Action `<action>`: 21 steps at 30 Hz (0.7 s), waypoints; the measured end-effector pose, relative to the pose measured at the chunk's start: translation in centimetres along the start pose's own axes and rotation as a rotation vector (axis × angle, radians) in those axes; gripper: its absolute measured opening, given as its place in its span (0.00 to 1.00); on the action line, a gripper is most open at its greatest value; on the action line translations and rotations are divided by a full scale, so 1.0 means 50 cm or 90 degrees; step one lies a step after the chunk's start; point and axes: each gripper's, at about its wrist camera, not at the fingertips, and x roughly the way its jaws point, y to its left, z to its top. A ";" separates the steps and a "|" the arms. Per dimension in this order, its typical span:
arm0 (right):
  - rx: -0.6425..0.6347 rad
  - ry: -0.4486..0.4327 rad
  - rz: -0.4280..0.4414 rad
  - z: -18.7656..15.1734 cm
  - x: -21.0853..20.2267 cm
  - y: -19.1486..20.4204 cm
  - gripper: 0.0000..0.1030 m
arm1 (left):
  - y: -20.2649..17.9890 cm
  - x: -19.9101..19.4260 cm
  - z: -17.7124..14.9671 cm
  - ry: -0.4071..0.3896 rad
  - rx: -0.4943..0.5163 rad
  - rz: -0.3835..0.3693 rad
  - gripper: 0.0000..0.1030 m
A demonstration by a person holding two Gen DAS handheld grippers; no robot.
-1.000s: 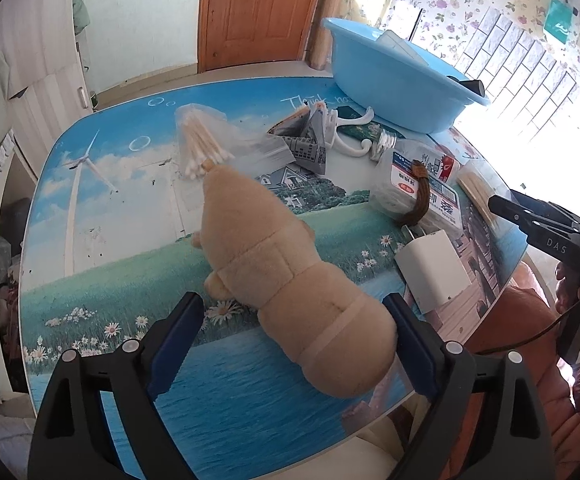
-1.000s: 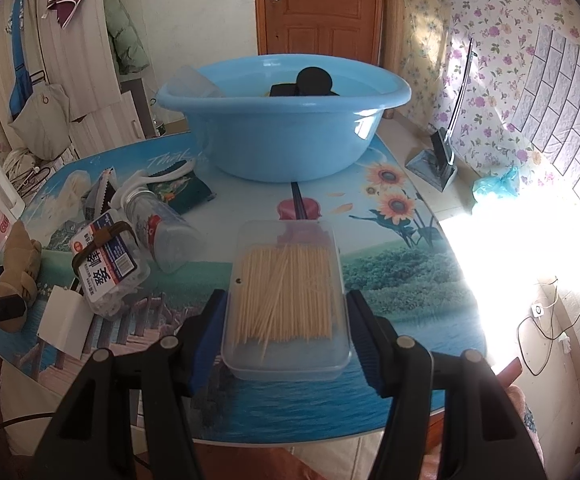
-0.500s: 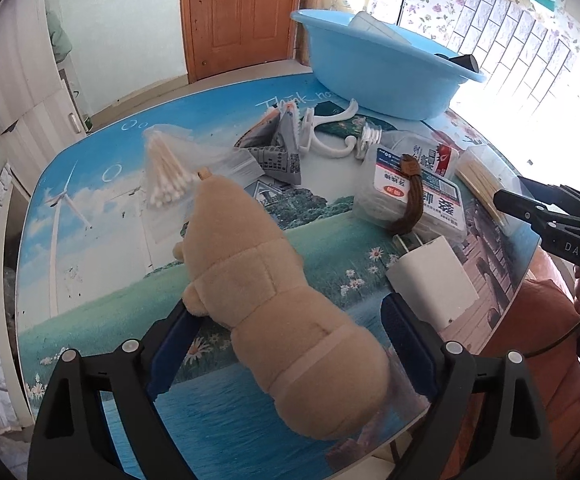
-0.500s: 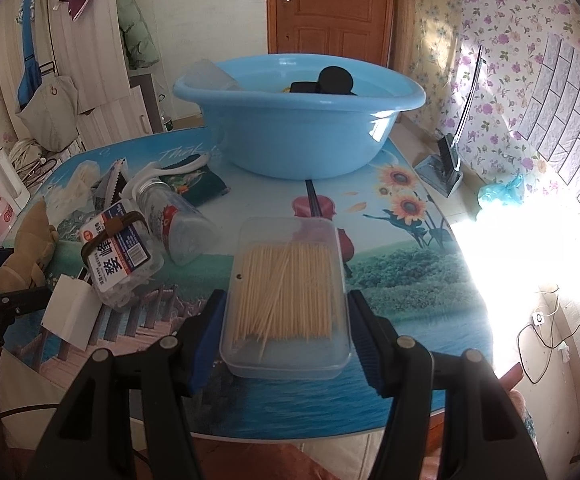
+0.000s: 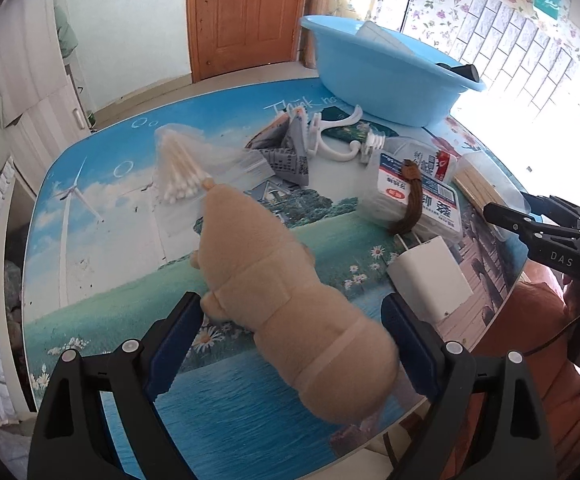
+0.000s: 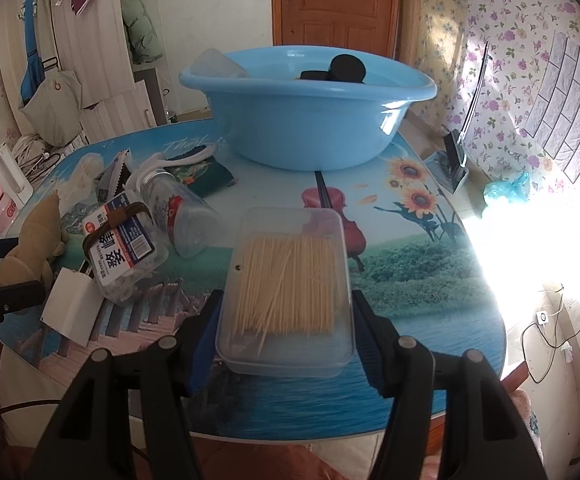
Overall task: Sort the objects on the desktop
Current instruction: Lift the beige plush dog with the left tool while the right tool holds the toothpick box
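Since a second ago your left view has swung a little: the blue basin (image 5: pixel 386 76) and the door now sit further right in the picture, and the plush toy (image 5: pixel 290 308) lies slightly lower between the jaws. Nothing on the surface (image 5: pixel 101 240) has shifted place. Your right view shows the same layout, with the basin drawn a touch nearer the middle.

Your left hand-held gripper (image 5: pixel 290 332) stands wide around the rear half of the plush toy. The right pad looks to meet the toy's flank; the left pad sits just beside a small paw, and you cannot tell whether it presses. The toy lies on its side on the near edge of the surface, its snout pointing at a clear bag of cotton swabs (image 5: pixel 181 176).

Your right hand-held gripper (image 6: pixel 285 332) is clamped on a clear box of toothpicks (image 6: pixel 285 280), both blue pads against its long sides, near the front edge of the surface.

Between the two lie a white charger (image 5: pixel 430 280), a labelled clear tub (image 5: pixel 418 200) with a brown band across it, and a clear bottle (image 6: pixel 181 216) on its side. Further back are grey sachets (image 5: pixel 290 156), a white hook (image 5: pixel 338 136) and a dark green packet (image 6: pixel 201 172). These crowd the line from the plush toy to the basin. The basin stands at the far side and holds a black round thing (image 6: pixel 348 68) and a clear box (image 6: pixel 217 64). From the toothpick box the way to it is bare.
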 end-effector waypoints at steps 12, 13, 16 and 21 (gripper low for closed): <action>0.001 -0.001 0.003 -0.001 0.001 0.000 0.59 | 0.065 -0.003 -0.010 0.012 -0.047 0.036 0.88; 0.001 -0.001 0.003 -0.001 0.001 0.000 0.59 | 0.062 -0.001 -0.011 0.014 -0.043 0.034 0.87; 0.003 -0.002 0.003 -0.001 0.001 0.000 0.59 | 0.045 -0.006 -0.009 0.004 -0.029 0.019 0.61; 0.013 -0.023 -0.008 0.004 -0.012 -0.007 0.58 | 0.015 -0.025 0.005 -0.025 -0.002 -0.005 0.59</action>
